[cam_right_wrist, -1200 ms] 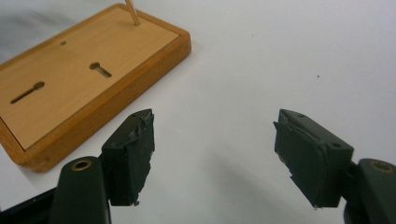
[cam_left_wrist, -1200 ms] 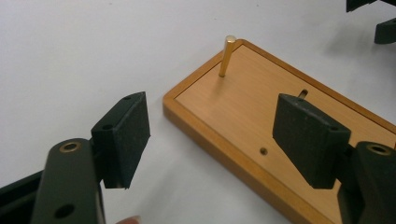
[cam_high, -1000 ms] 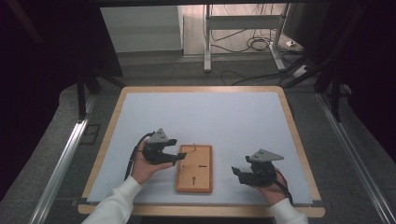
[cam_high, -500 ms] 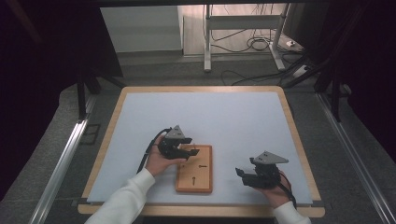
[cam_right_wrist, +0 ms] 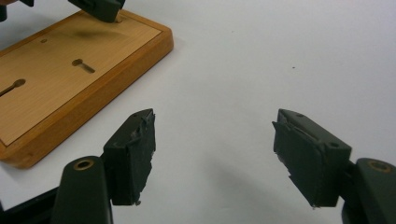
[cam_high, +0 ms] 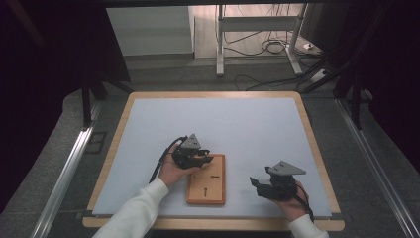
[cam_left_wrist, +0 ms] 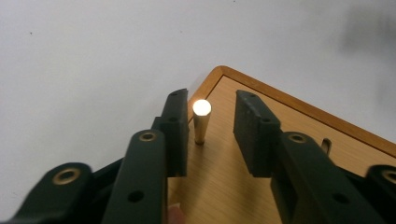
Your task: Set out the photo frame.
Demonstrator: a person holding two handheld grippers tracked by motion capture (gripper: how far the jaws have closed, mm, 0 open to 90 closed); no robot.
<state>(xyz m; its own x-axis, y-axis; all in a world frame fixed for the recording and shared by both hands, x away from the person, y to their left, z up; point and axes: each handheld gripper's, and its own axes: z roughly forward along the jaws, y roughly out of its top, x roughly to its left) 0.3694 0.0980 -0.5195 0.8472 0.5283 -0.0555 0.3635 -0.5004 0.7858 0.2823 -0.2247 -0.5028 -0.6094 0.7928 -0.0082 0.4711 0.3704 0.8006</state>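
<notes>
The upright brass tapered peg [cam_left_wrist: 201, 120] on the rectangular wooden board [cam_left_wrist: 243, 186] is bracketed at twelve o'clock by the half-open, just-closing left gripper [cam_left_wrist: 211, 122], unpinched.

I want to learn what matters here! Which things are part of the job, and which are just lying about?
Part of the job:
- small shiny brass peg standing between the left tongs, which have just been closing
- flat rectangular wooden board with keyhole slots

Just lying about:
- right tongs, open above the pale blue table mat
- black cables on the floor behind
</notes>
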